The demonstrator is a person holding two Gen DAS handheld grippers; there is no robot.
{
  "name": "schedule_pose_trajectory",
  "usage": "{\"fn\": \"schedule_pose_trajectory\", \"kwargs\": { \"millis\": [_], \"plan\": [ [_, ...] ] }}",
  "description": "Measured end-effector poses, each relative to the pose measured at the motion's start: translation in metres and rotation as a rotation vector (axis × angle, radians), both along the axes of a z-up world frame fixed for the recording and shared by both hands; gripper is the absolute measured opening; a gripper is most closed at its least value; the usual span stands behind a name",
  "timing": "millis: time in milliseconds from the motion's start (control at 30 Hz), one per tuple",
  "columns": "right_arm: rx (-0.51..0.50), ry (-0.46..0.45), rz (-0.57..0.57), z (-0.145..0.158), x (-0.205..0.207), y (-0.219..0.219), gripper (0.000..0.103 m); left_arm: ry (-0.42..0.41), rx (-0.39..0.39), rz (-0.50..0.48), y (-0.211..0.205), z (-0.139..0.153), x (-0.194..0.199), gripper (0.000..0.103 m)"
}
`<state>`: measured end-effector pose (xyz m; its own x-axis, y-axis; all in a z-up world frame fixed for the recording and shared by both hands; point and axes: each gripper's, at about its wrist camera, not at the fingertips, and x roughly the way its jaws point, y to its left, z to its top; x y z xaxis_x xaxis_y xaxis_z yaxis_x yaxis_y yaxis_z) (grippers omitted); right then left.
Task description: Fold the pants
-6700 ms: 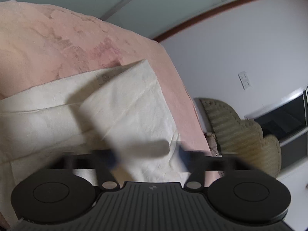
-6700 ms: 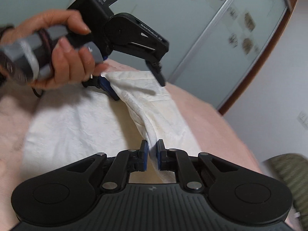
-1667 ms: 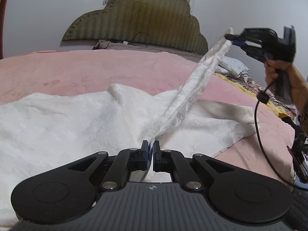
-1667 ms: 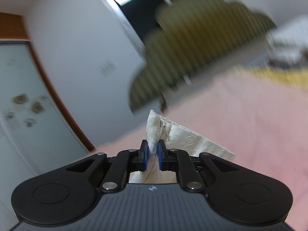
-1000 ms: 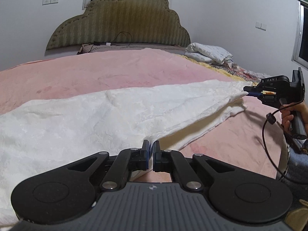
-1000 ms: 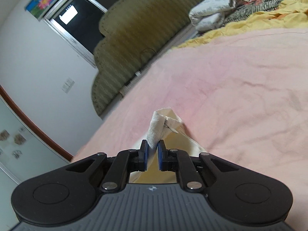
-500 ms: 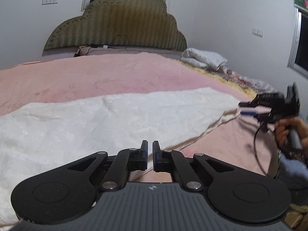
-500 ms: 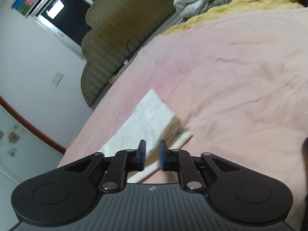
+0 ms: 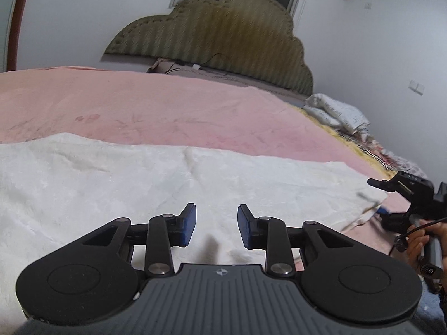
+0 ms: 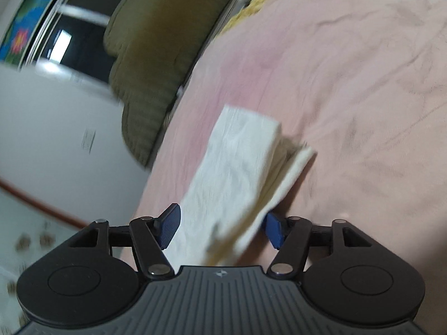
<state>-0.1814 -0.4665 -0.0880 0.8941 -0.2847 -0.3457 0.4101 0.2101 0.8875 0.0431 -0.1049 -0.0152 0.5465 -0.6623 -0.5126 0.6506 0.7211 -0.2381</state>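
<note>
Pink bedspread (image 9: 167,111) carried the white pants (image 9: 111,184), laid flat where they had hung pinched before; your left gripper (image 9: 216,227) and right gripper (image 10: 220,230) had just been opening, pressing nothing; headboard (image 9: 223,47) beyond

A wide bed (image 9: 173,109) covered in a soft pink blanket fills the room, with an olive-green, scallop-topped padded headboard (image 9: 223,36) at its far end. Long white crinkled cloth pants (image 9: 139,184) lie spread flat across the near part of the blanket, one narrow end reaching toward the bed's right edge, where the layers sit slightly offset from each other. Farther along that right side, a yellow cover (image 10: 251,8) lies on the bed, and a bundle of white patterned bedding (image 9: 338,114) is heaped near the headboard.
</note>
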Motion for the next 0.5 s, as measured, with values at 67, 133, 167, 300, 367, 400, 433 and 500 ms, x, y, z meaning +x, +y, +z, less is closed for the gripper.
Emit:
{"fn": "schedule_pose_trajectory", "kwargs": {
  "millis": [67,133,167,300,367,400,433,500],
  "plan": [
    [-0.005,0.000,-0.021,-0.004,0.007,-0.007,0.012,-0.010,0.023,0.010,-0.003,-0.001,0.002,0.037],
    [-0.036,-0.019,-0.011,0.002,0.016,-0.013,0.010,-0.020,0.012,0.017,-0.003,0.002,0.001,0.037],
    [-0.082,-0.040,0.001,0.014,0.020,-0.013,0.010,-0.032,0.001,0.024,-0.001,0.003,-0.001,0.037],
    [-0.457,-0.098,0.057,0.088,0.027,0.010,0.009,-0.046,0.002,0.043,-0.003,0.006,-0.002,0.042],
    [-0.442,-0.075,0.063,0.087,0.022,0.008,0.009,-0.019,0.013,0.044,-0.004,0.002,0.000,0.043],
    [-0.391,-0.031,0.060,0.076,0.018,0.002,0.009,-0.002,0.021,0.043,-0.004,-0.001,0.001,0.043],
    [-0.320,0.027,0.056,0.059,0.015,-0.005,0.009,0.015,0.030,0.041,-0.004,-0.004,0.001,0.043],
    [-0.161,0.106,0.060,0.023,0.010,-0.016,0.009,0.032,0.048,0.034,-0.004,-0.008,0.002,0.043]
  ]
}}
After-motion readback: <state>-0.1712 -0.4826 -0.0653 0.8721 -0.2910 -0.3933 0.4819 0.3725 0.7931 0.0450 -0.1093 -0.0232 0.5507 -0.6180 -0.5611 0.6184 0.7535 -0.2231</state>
